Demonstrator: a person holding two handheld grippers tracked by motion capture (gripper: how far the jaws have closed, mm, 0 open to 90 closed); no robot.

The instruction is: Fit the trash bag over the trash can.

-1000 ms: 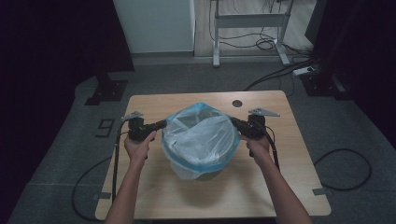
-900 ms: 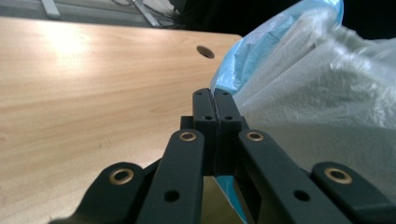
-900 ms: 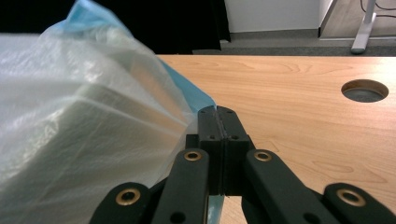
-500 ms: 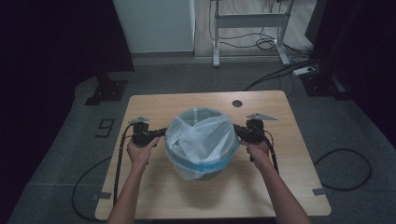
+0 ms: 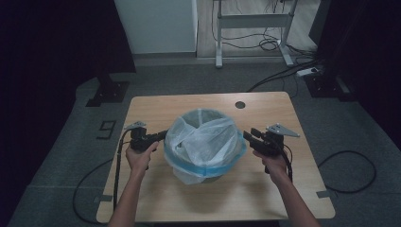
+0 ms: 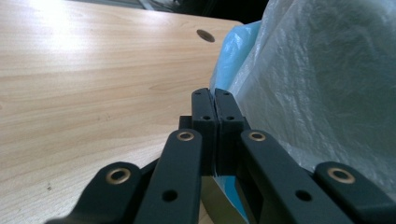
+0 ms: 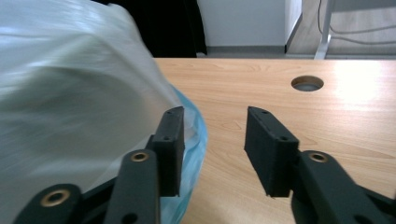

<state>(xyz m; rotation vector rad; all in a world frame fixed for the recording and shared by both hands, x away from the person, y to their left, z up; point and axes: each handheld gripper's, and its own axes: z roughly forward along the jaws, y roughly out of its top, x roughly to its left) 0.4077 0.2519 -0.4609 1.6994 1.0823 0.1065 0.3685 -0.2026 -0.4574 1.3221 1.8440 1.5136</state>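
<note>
We log wooden table [image 5: 156, 106], round cable hole [image 5: 240, 104] near far edge. Bin [image 5: 204, 176] mid-table, translucent blue-rimmed bag [image 5: 203, 139] draped over rim. Left gripper [image 6: 214, 100]: jaws pressed together at bag's blue edge; whether film is pinched, we cannot tell. Right gripper [image 7: 212, 133]: jaws wide apart, empty, just beside bag's other side.

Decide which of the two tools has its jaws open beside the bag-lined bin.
The right tool: its jaws stand apart, with bare table between them. The left tool has its jaws pressed together against the bag.
</note>
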